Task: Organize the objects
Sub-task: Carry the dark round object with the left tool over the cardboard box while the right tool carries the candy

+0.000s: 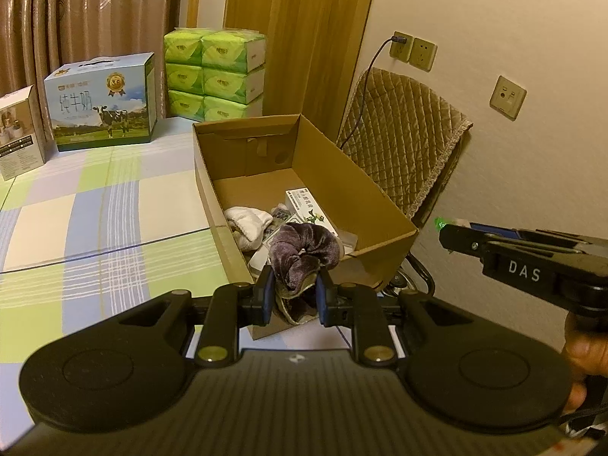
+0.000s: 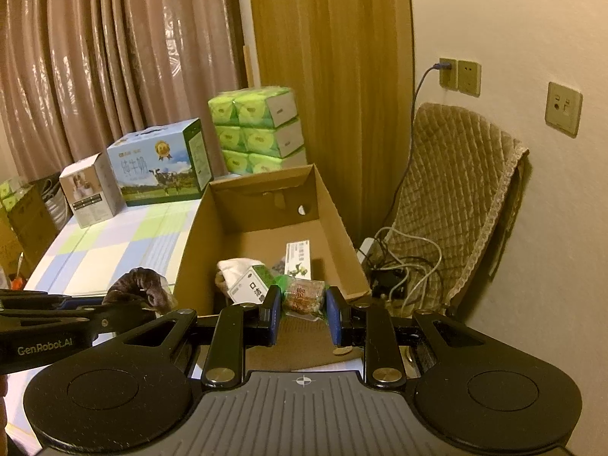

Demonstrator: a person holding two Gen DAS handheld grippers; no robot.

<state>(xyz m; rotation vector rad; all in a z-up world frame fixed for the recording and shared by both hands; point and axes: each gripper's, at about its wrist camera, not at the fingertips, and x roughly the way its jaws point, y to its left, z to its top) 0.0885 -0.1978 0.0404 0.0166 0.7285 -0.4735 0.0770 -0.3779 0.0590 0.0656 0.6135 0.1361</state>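
Observation:
An open cardboard box [image 1: 342, 186] stands on the checked table [image 1: 95, 209]; it also shows in the right wrist view [image 2: 334, 220]. Inside lie white socks [image 1: 249, 224], a green-and-white medicine carton [image 1: 307, 207] and other small packs. My left gripper [image 1: 293, 290] is shut on a dark purple velvet scrunchie [image 1: 304, 252], held over the box's near end. In the right wrist view the scrunchie [image 2: 136, 285] shows at the left, outside the box wall. My right gripper [image 2: 303, 313] is shut on a clear-wrapped brown snack pack [image 2: 304, 294] above the box's near edge.
A blue milk carton box [image 1: 102, 100], a white product box [image 1: 17, 133] and stacked green tissue packs [image 1: 214, 74] stand at the table's far side. A quilted chair [image 1: 402, 148] with cables [image 2: 402, 262] sits against the wall right of the box.

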